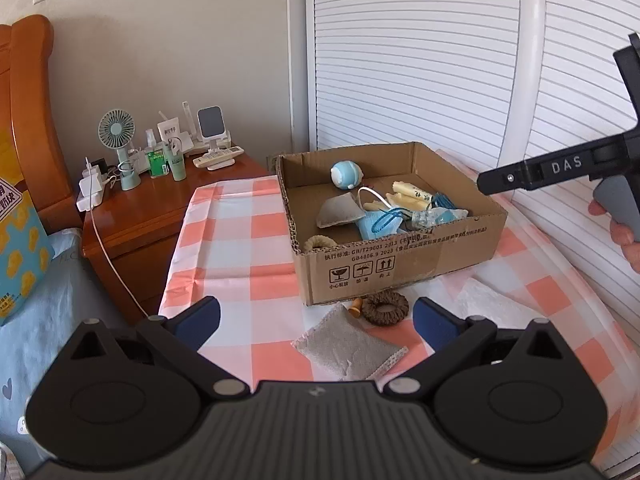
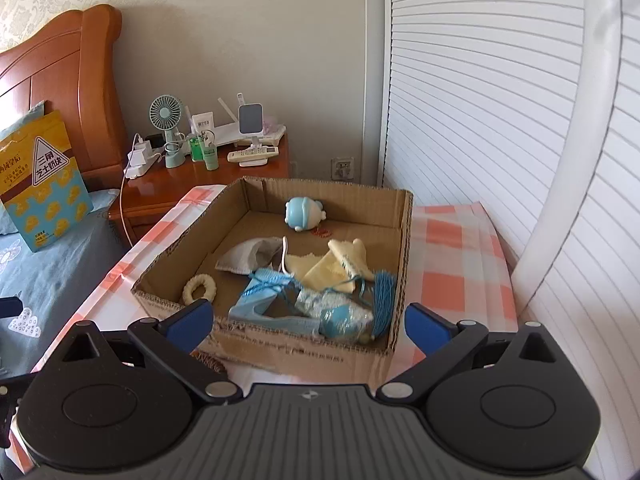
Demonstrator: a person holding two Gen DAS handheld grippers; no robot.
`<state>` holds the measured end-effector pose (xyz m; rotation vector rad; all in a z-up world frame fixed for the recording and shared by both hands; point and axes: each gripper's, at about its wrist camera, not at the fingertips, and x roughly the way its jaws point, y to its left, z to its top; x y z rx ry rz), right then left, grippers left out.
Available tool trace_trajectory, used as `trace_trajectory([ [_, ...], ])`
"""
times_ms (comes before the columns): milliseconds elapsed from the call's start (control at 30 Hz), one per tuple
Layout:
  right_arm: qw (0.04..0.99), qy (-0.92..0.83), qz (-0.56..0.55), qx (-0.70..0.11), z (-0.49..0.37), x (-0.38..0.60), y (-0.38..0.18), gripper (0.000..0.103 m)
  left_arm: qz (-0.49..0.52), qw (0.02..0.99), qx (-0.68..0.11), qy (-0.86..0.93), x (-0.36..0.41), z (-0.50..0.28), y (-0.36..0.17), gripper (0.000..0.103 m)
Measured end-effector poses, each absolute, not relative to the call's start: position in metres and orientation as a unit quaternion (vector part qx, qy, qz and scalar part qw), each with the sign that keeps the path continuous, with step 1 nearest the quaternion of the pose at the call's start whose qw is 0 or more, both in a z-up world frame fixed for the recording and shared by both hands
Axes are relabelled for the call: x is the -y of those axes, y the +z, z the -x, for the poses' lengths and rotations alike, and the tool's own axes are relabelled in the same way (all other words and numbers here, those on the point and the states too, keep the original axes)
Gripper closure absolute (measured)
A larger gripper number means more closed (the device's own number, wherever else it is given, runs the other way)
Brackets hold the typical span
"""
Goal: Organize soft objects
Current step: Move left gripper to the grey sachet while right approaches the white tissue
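Two grippers: both are held above a table spread with a pink-and-white checked cloth (image 1: 240, 248), pointing down toward an open cardboard box (image 1: 400, 258).
Left gripper (image 1: 316, 316): blue-padded fingers (image 1: 202, 316) spread wide, nothing between them; beneath the gap lie a grey pouch (image 1: 344, 346) and a brown woven ring (image 1: 385, 309), both on the cloth just outside the box's near wall.
Right gripper (image 2: 308, 324): jaws at full spread and empty, hanging over the near edge of the box; in the left wrist view its black body enters from the right, with part of a person's hand (image 1: 624, 236) on the grip.
Box contents: a round blue toy (image 2: 302, 214) toward the far wall, a grey pouch (image 2: 248, 256), pale yellow cloth pieces (image 2: 340, 266), a cream woven ring (image 2: 199, 289) in the near left corner, a light blue fabric piece (image 2: 260, 300) and a blue tassel (image 2: 384, 300) against the right wall.
Beside the brown ring: a small orange-capped piece (image 1: 355, 306), too small to identify.
Also on the cloth: a white tissue (image 1: 492, 300), right of the box.
Background: a wooden nightstand (image 1: 152, 216) carrying a small green fan (image 1: 117, 130), bottles, chargers and a remote; a bed with a blue sheet (image 2: 52, 280) and a yellow printed bag (image 2: 42, 172); white louvred doors (image 1: 420, 60) behind the table.
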<state>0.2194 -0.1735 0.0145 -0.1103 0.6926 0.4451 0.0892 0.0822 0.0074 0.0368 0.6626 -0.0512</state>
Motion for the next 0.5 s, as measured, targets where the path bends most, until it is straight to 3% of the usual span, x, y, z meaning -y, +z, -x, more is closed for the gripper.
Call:
trace_trajectory([
  [500,0.905,0.174,0.053,-0.385,-0.167,0.184,-0.061,0.0,-0.008,0.933,-0.36,-0.024,-0.084,-0.087,-0.018,0.001],
])
